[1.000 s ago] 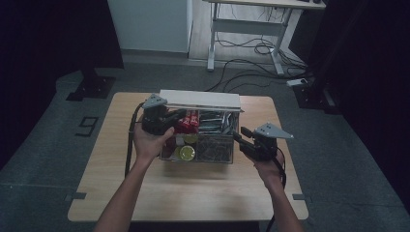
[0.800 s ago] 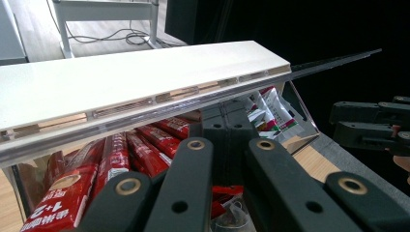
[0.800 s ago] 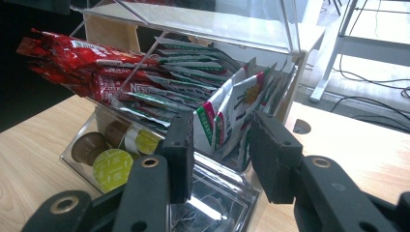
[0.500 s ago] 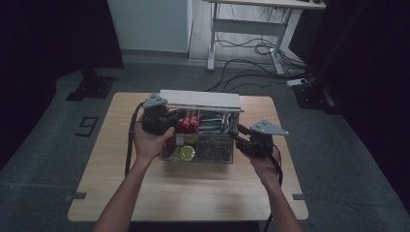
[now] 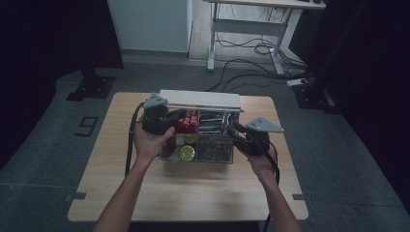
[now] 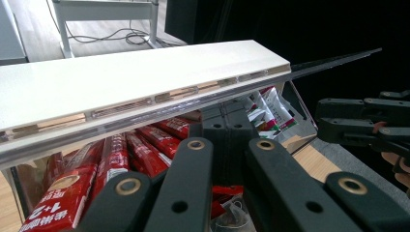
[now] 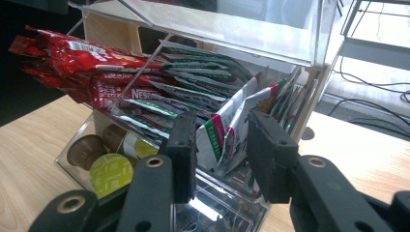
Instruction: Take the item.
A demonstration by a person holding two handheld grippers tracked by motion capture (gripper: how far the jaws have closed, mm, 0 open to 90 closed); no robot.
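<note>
In the high view a clear organizer box (image 5: 200,137) sits mid-table, with the left gripper (image 5: 175,117) at its nine o'clock edge and the right gripper (image 5: 233,131) at three o'clock. In the left gripper view the jaws are clenched together beneath the raised white lid (image 6: 130,89), red sachets (image 6: 104,164) at seven o'clock. In the right gripper view the jaws have just been closing around green-and-white sachets (image 7: 223,137), pads not clearly pressing.

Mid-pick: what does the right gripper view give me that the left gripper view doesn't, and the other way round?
Right gripper view: capsules in the front compartment, and the right gripper straddling one green-white sachet, its jaws just closing.
Left gripper view: the white lid raised above the shut left gripper, with the right gripper seen from outside.
Both: red sachets and green-white sachets in the clear box.
</note>
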